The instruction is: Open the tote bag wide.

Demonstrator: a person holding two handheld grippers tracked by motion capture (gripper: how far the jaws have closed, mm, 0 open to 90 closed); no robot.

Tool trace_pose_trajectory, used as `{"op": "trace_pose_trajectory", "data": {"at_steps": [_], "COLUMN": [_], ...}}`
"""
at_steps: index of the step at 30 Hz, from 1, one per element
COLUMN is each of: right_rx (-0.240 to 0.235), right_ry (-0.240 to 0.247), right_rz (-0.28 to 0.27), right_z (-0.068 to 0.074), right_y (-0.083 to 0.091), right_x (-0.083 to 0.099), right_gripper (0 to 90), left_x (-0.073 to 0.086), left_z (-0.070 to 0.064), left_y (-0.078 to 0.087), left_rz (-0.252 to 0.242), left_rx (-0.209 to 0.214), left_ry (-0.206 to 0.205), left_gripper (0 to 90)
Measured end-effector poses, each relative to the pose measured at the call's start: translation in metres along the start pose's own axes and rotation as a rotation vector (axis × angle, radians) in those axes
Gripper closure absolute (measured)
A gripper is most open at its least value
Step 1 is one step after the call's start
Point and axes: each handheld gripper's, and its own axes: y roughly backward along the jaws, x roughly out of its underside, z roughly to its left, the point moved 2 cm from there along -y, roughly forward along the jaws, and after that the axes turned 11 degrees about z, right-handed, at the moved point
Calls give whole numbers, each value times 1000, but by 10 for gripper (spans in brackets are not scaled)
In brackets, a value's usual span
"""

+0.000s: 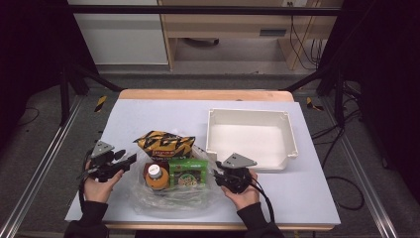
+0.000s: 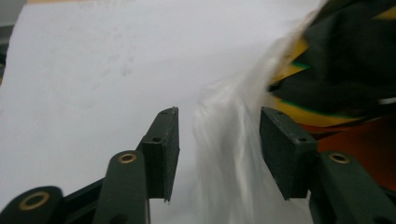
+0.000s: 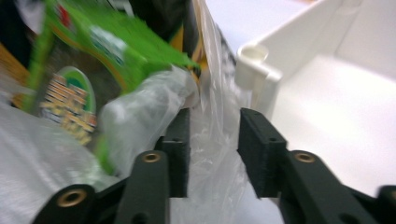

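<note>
Clear plastic bag (image 1: 171,191) lying on the near middle of the worktop (image 1: 148,114), holding a black-and-yellow snack packet (image 1: 166,144), an orange bottle (image 1: 156,177) and a green packet (image 1: 188,172). Film blurring in both gripper views; print on the packets not readable, bag edges hard to trace against the pale surface.

Left tongs (image 2: 218,140) standing apart, with a fold of the bag film between the jaws, not clamping it. Black-and-yellow packet cut off at the right edge of that view. Right tongs (image 3: 214,140) also standing apart, with bag film running up between the jaws; contact with the pads not discernible. Green packet smearing across the upper left of the right gripper view.

White tray (image 1: 251,138) sitting just beside the bag on the right, a corner showing near the right tongs.

Light grey sheet covering a wooden worktop. Beyond: grey floor, cables, black frame posts, pale cabinets.
</note>
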Motion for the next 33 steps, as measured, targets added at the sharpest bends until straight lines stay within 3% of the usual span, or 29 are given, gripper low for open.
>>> {"op": "trace_pose_trajectory", "data": {"at_steps": [6,8,12,13,18,19,20,21,26,33], "right_rx": [-41,-49,-69,-70,-52,-61,-61,-71,-86,-89], "right_ry": [-8,-3,30,55,55,36,36,28,30,21], "right_rz": [-116,-144,-177,-164,-108,-84,-84,-48,-8,65], "right_z": [-2,0,8,13,11,8,8,6,5,6], "right_y": [35,44,55,54,43,36,36,30,21,8], "right_x": [-9,-13,-21,-22,-15,-10,-10,-3,8,30], "right_gripper": [560,533,520,520,542,601,601,672,798,848], "left_x": [-8,-8,-2,4,18,24,28,35,47,58], "left_z": [-12,-14,-20,-22,-27,-29,-29,-31,-34,-38], "left_y": [32,37,44,47,45,42,40,34,20,6], "left_rz": [-89,-107,-93,-74,-17,6,25,45,109,195], "left_rx": [6,14,5,-5,3,-9,-11,-4,-12,-32], "left_ry": [-34,-29,-52,-67,-86,-91,-97,-91,-101,-125], "left_gripper": [433,430,454,471,556,588,588,609,653,790]}}
